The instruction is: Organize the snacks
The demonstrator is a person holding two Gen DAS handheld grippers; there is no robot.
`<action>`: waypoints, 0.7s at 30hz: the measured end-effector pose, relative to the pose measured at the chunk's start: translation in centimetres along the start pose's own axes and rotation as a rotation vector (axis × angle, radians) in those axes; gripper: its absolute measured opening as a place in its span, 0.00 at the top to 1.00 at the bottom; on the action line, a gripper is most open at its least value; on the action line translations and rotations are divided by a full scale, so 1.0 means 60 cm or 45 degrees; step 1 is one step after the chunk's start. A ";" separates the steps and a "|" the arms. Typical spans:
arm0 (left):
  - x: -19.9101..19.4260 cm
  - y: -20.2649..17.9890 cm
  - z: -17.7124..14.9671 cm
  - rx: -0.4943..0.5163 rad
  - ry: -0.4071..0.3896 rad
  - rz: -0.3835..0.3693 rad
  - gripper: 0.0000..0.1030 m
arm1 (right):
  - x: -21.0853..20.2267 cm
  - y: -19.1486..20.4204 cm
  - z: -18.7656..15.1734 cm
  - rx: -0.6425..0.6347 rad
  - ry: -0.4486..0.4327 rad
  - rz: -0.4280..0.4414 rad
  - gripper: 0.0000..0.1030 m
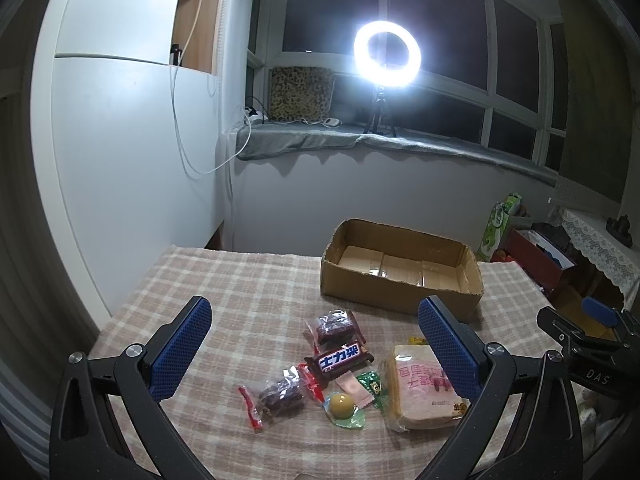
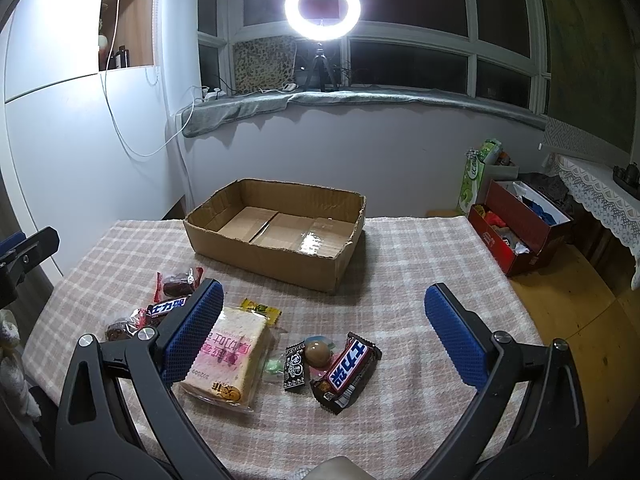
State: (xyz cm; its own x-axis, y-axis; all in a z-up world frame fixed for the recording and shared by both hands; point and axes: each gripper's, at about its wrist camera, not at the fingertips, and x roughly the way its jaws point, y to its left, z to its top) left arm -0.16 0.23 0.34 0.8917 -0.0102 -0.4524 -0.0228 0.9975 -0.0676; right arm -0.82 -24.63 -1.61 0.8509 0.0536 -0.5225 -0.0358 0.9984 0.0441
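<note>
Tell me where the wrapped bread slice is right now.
The wrapped bread slice lies on the checked tablecloth, in front of the empty cardboard box. In the right wrist view it sits beside that gripper's left finger, with the small black packet to its right.

Ahead of the right gripper's fingers (image 2: 456, 340) the cardboard box (image 2: 280, 258) sits on the table (image 2: 420, 264), with the bread packet (image 2: 230, 354) beside the left finger and a chocolate bar (image 2: 346, 372) between them.

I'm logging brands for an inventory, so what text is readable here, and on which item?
"士力架": chocolate bar and a second chocolate bar.
"DAS": right gripper, on its body.
Pink print on bread pack: too blurred to read.
Black sachet, green sachet, yellow packet: too small.
</note>
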 end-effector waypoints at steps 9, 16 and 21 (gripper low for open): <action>-0.002 -0.001 -0.001 0.003 -0.005 -0.002 0.01 | 0.000 0.000 -0.001 0.001 0.001 0.001 0.00; -0.004 -0.006 -0.004 0.016 -0.004 -0.016 0.00 | -0.001 0.000 -0.002 0.000 0.001 -0.004 0.00; -0.003 -0.009 -0.006 0.024 0.006 -0.015 0.00 | -0.003 0.000 -0.003 0.009 0.003 -0.001 0.00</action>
State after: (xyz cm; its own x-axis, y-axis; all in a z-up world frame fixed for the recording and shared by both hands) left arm -0.44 -0.32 0.15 0.8898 -0.0224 -0.4558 -0.0037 0.9984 -0.0563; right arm -1.03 -24.66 -1.66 0.8498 0.0528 -0.5245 -0.0315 0.9983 0.0494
